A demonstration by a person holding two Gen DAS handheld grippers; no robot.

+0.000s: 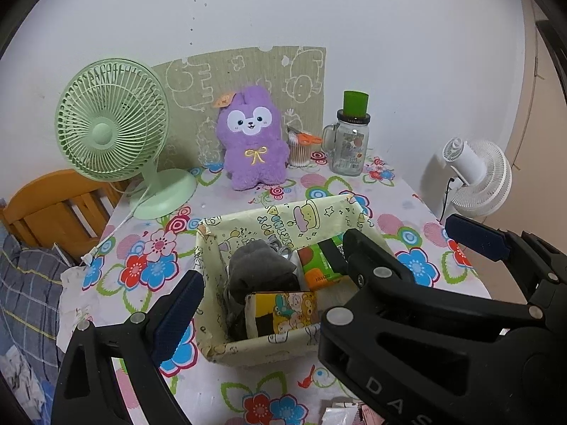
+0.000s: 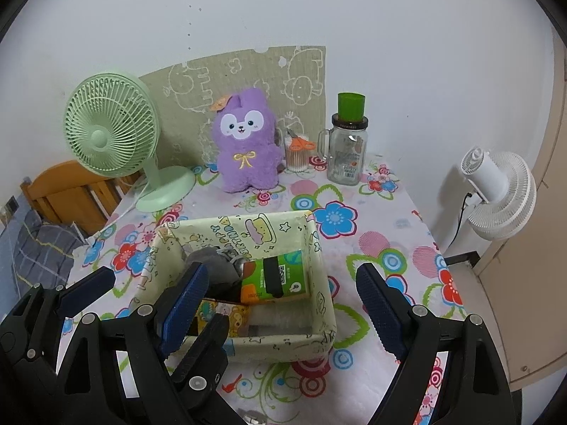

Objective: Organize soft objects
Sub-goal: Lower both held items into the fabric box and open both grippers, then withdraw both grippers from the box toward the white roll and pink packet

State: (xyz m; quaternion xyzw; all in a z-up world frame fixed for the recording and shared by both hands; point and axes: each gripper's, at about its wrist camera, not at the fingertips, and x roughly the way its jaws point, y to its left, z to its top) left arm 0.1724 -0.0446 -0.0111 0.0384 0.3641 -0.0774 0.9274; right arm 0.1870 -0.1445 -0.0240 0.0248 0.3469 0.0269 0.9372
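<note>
Grippers, left (image 1: 273, 276) and right (image 2: 283, 287), both hang with jaws spread and empty over the patterned box (image 2: 320, 315) at centre frame, so I should steer one squarely toward the purple plush (image 2: 246, 145) at upper centre, closing around its body.

Flower-print table (image 2: 386, 233) bearing cream box (image 2: 319, 248), purple plush (image 2: 248, 152), green fan (image 2: 110, 134), glass jar (image 2: 347, 156).

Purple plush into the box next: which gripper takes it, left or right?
Left, marginally. Both grippers, left and right, are open and empty. The purple plush sits left of centre beyond the box, nearer the left side.
</note>
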